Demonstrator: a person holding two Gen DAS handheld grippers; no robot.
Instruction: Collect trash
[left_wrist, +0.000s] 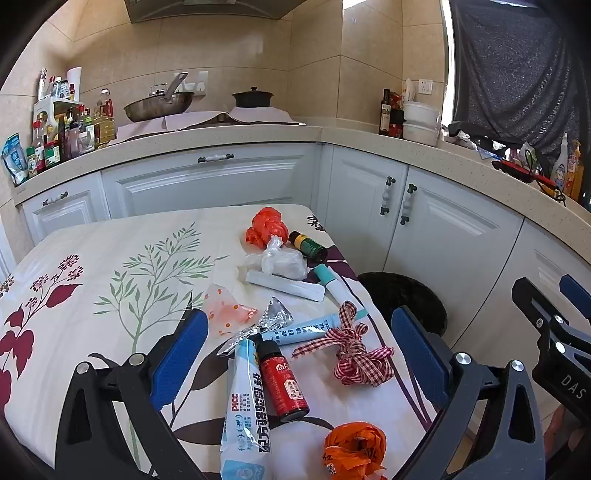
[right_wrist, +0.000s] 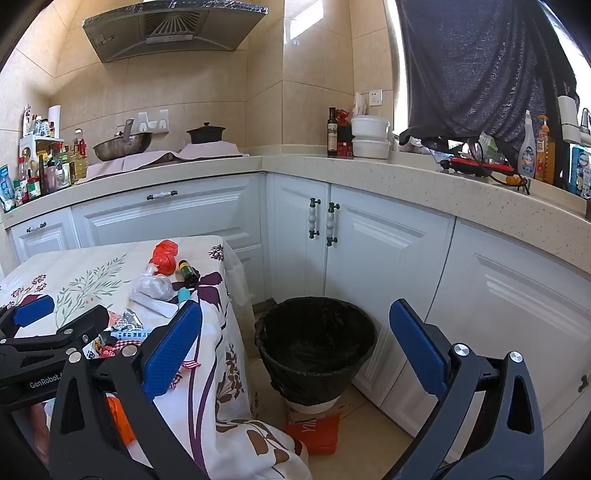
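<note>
Trash sits on the table (left_wrist: 92, 266) directly under our left gripper (left_wrist: 299, 354), w/ the red bottle (left_wrist: 282, 382) lying lengthwise between its wide-open fingers. Right gripper (right_wrist: 295, 350), also wide & empty, hangs toward the bin (right_wrist: 316, 347) instead, so left is nearer.

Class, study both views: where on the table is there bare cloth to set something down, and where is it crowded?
Free: the tablecloth's left half, bordered by the cabinets behind and the spotted wrapper to the right. Crowded: the right edge, from the far orange bag through the red bottle to the near orange bag.
</note>
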